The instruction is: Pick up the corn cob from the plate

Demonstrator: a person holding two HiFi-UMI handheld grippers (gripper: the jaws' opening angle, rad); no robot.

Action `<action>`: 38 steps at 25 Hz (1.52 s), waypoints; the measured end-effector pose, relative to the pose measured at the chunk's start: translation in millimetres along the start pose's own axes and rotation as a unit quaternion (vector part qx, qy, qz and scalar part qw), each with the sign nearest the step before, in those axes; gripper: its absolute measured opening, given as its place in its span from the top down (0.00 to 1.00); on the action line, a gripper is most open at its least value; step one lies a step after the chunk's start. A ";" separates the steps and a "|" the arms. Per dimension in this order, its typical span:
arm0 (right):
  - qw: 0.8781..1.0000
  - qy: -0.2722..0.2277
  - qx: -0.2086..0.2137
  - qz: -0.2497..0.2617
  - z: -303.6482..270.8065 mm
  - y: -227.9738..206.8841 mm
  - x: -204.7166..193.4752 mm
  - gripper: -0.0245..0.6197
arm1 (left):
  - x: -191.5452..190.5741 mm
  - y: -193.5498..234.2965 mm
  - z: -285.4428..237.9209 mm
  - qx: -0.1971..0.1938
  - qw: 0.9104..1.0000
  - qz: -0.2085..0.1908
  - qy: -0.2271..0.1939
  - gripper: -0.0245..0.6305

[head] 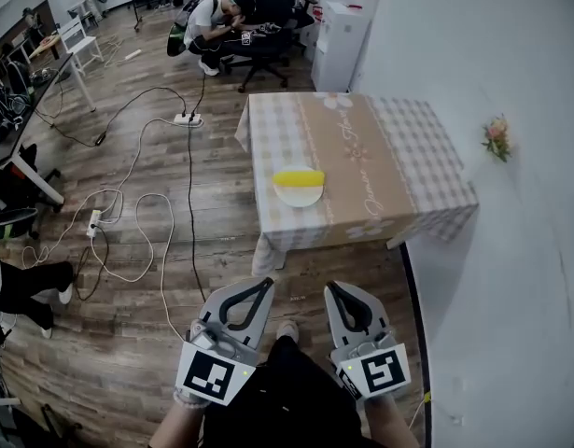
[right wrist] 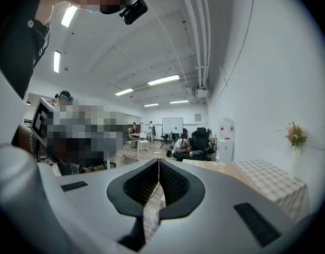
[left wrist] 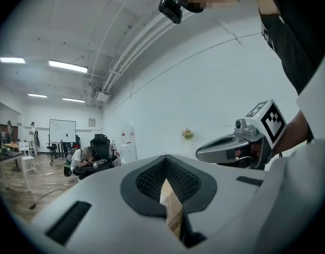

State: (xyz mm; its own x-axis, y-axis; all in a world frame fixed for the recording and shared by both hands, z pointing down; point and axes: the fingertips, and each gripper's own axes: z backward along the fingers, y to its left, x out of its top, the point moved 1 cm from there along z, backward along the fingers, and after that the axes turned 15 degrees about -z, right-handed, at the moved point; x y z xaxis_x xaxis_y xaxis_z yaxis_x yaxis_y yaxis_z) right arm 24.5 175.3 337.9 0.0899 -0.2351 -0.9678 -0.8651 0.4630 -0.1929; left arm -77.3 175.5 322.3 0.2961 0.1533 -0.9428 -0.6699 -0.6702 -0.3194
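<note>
A yellow corn cob (head: 298, 177) lies across the far half of a white plate (head: 299, 195), near the front left edge of a table with a checked cloth (head: 399, 157). Both grippers are held low in front of me, well short of the table. My left gripper (head: 264, 284) has its jaws pressed together with nothing between them; in the left gripper view (left wrist: 165, 162) only a sliver of tablecloth shows past the tips. My right gripper (head: 332, 288) is likewise shut and empty, and its own view (right wrist: 158, 163) looks over the table (right wrist: 268, 180).
White and black cables (head: 165, 250) and a power strip (head: 188, 119) lie on the wooden floor to the left. A person sits in an office chair (head: 259, 26) beyond the table, beside a white dispenser (head: 341, 40). A white wall with a flower (head: 497, 138) borders the right.
</note>
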 end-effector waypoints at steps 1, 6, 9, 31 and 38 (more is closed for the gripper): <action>1.000 0.000 0.003 0.001 -4.1 -5.8 2.8 0.90 | 1.0 2.2 -6.7 0.003 1.000 0.000 0.000 0.94; 1.000 0.001 0.017 0.005 -24.7 -36.0 14.0 0.90 | -0.7 13.4 -39.9 0.020 1.000 0.007 0.009 0.94; 1.000 0.005 0.022 0.005 -34.8 -54.7 18.5 0.90 | 0.1 20.6 -58.5 0.030 0.999 0.004 0.011 0.94; 0.999 0.014 0.051 0.000 -63.0 -104.6 21.8 0.90 | -7.9 40.8 -108.2 0.069 0.997 0.003 0.033 0.94; 0.999 0.008 0.032 -0.002 -68.3 -126.4 25.9 0.90 | -9.0 49.0 -130.6 0.062 0.998 -0.005 0.027 0.94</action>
State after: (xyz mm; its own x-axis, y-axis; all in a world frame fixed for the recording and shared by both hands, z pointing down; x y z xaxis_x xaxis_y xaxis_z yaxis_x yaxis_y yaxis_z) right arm 102.5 52.4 348.3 0.0859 -0.2505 -0.9643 -0.8316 0.5150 -0.2079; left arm -23.8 46.5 327.6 0.3372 0.1171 -0.9341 -0.7455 -0.5728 -0.3409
